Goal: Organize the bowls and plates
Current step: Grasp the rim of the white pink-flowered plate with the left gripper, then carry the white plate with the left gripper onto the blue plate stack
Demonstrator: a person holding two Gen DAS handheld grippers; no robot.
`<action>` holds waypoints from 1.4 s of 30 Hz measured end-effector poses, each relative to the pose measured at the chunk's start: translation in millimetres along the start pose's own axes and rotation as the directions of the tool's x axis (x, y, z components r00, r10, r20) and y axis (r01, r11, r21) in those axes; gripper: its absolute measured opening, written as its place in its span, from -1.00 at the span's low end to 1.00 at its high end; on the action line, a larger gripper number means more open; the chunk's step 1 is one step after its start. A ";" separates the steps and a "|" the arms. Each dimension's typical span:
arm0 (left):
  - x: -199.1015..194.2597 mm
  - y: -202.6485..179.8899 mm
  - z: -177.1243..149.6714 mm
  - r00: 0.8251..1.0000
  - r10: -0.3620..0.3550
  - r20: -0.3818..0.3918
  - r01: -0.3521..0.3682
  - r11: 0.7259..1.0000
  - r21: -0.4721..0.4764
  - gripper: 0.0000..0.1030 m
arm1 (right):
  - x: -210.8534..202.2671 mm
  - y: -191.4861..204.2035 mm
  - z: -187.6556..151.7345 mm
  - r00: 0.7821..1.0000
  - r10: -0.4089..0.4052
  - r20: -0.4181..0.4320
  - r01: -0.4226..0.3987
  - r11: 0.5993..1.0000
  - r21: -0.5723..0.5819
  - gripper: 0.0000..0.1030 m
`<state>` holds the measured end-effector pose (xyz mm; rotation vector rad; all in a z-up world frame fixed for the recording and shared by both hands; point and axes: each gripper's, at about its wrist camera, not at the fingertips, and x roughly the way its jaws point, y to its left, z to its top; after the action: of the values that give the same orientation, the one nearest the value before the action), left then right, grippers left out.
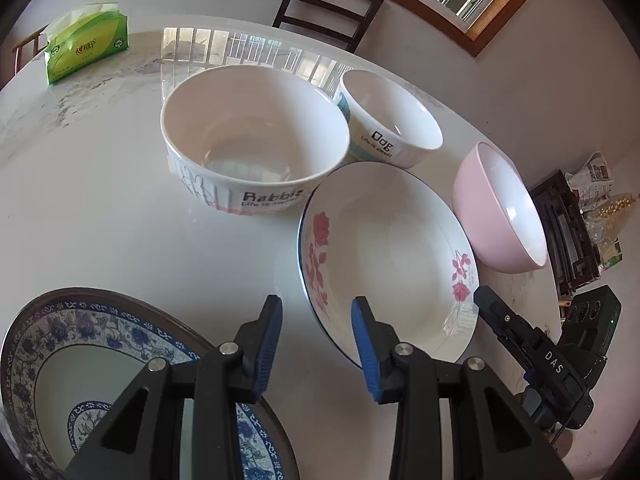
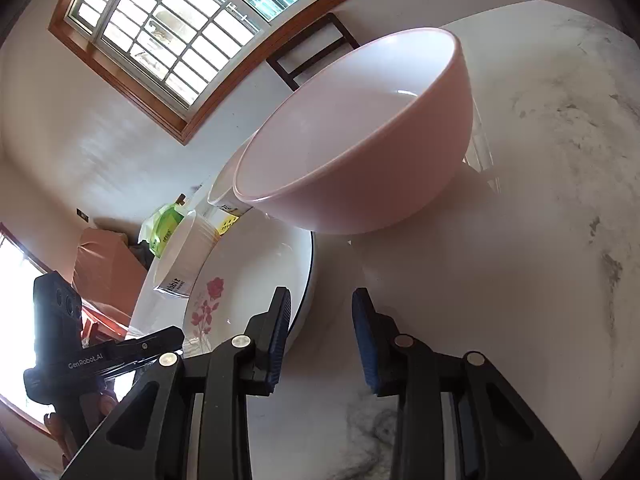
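Observation:
On the white marble table [image 1: 120,220] stand a large white "Rabbit" bowl [image 1: 256,140], a smaller white "Dog" bowl [image 1: 392,120], a pink bowl [image 1: 496,208] and a rose-patterned plate [image 1: 384,256]. A blue-and-white patterned plate [image 1: 80,360] lies at the near left. My left gripper [image 1: 316,344] is open and empty, over the table near the rose plate's near-left rim. My right gripper [image 2: 320,340] is open and empty, its fingers either side of the rose plate's [image 2: 256,272] rim, just short of the pink bowl [image 2: 360,140]. The right gripper also shows in the left wrist view [image 1: 520,336].
A green tissue pack [image 1: 86,48] sits at the table's far left. A dark wooden chair [image 1: 328,4] stands behind the table under a window [image 2: 180,28]. Clutter and a dark stand [image 1: 568,224] lie beyond the table's right edge.

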<state>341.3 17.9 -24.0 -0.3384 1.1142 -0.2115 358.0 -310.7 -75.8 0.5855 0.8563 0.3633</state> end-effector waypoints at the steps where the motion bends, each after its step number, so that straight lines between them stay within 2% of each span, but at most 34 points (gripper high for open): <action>1: 2.0 -0.2 1.1 1.000 0.008 0.002 -0.008 1.000 -0.002 -0.30 | 1.6 0.4 1.1 1.000 -0.001 -0.004 0.001 1.000 -0.003 -0.44; 5: 9.6 0.1 1.9 1.000 0.024 -0.005 -0.024 1.000 0.003 -0.31 | 8.9 6.1 5.2 1.000 -0.010 -0.024 0.009 1.000 -0.024 -0.54; 7: 14.2 0.1 1.8 1.000 0.024 -0.010 -0.024 1.000 0.000 -0.47 | 11.1 7.9 6.1 0.999 -0.015 -0.031 0.014 0.999 -0.033 -0.57; 8: 17.9 -0.6 1.7 1.000 0.021 -0.022 -0.021 1.000 -0.006 -0.64 | 12.2 8.4 7.3 0.999 -0.018 -0.034 0.017 0.999 -0.035 -0.57; 10: 20.5 1.1 1.8 0.999 -0.014 -0.033 0.013 1.000 -0.027 -0.75 | 14.7 8.3 8.5 0.999 -0.020 -0.046 0.018 0.999 -0.028 -0.57; 12: 19.8 -0.5 1.4 1.000 -0.001 -0.031 0.000 1.000 -0.028 -0.75 | 18.5 6.7 10.6 0.998 -0.015 -0.068 0.014 1.000 -0.017 -0.60; 16: 19.2 -5.7 0.4 0.999 0.022 -0.027 -0.023 1.000 -0.008 -0.74 | 26.4 8.3 13.7 0.994 0.004 -0.107 -0.005 1.000 -0.004 -0.78; 20: 12.2 -15.2 -9.7 0.999 0.047 -0.010 -0.047 0.999 0.019 -0.75 | 26.9 14.1 12.4 0.993 -0.021 -0.115 0.016 0.999 -0.039 -0.77; 24: -6.4 -24.5 -24.5 0.997 0.065 0.030 -0.066 0.996 0.053 -0.75 | 21.1 6.6 7.0 0.992 0.002 -0.127 -0.003 1.000 -0.009 -0.78; 28: -24.3 -28.8 -37.2 0.997 0.052 0.051 -0.055 0.997 0.047 -0.75 | 11.3 6.0 -3.0 0.991 0.020 -0.135 -0.020 1.000 0.003 -0.78; 37: -77.4 -15.7 -65.9 0.994 0.041 0.106 -0.043 0.999 0.019 -0.75 | -21.6 32.3 -22.6 0.990 0.072 -0.123 -0.076 0.997 -0.024 -0.77; 42: -104.9 2.1 -84.9 0.989 0.068 0.131 -0.068 0.998 0.000 -0.75 | -30.0 57.8 -38.1 0.985 0.104 -0.139 -0.113 0.992 -0.063 -0.77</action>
<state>219.6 41.1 29.6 -0.3056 0.9938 -0.1292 305.7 -268.2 -41.9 0.5481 0.9398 0.5351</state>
